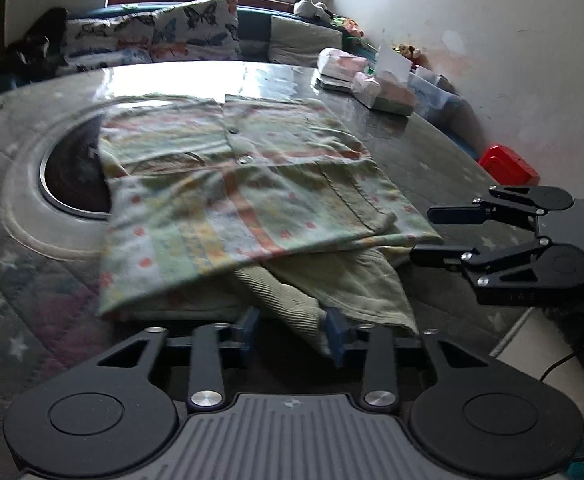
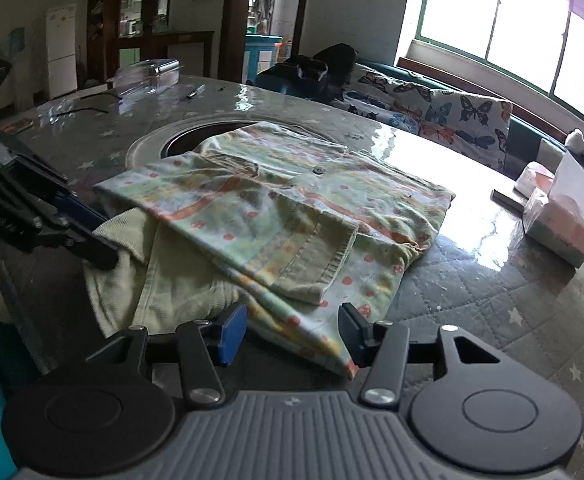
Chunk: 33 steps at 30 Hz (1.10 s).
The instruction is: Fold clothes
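A: Shirt (image 1: 235, 184) lies folded on the table (image 1: 432, 152), half over the round recess (image 1: 71, 184) — hem at the near edge.

B: Left gripper (image 1: 292, 330) straddles the ribbed hem, pads prob. not pinching — blurry. Right gripper (image 2: 294, 332) released, jaws apart, ready to regrip.

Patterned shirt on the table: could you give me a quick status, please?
Left gripper open around green cuff. Right gripper open at patterned shirt hem. Shirt folded on table. Nothing in the way.
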{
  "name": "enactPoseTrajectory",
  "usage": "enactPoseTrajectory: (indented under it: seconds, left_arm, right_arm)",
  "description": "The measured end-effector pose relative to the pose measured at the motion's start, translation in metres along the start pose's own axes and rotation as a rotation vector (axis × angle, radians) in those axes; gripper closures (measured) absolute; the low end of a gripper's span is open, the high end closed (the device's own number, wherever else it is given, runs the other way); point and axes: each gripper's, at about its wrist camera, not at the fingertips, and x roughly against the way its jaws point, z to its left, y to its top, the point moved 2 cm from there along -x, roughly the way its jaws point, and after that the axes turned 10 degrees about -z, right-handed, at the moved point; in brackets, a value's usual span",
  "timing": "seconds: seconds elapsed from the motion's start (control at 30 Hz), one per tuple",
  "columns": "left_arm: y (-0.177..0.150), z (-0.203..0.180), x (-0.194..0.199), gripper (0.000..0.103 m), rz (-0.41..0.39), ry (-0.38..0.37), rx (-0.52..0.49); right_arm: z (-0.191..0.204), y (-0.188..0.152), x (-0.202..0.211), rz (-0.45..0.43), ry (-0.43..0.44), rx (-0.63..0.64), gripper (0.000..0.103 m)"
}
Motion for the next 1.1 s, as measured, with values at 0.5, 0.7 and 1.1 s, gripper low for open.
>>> enactPoseTrajectory:
  seconds: [0.5, 0.7, 1.1]
  left_arm:
    - [0.068, 0.008, 0.0, 0.092, -0.103, -0.096, 0.089]
    - [0.074, 0.017, -0.007, 0.092, -0.093, -0.1, 0.095]
    - [0.037, 0.047, 0.039, 0.044, -0.185, 0.008, -0.023]
  right_arm:
    - [0.022, 0.002, -0.007, -0.055, 0.07, 0.1, 0.04]
    - [0.018, 0.02, -0.032, -0.075, 0.138, -0.004, 0.07]
    - [-0.007, 0.039, -0.046, -0.069, 0.167, -0.229, 0.085]
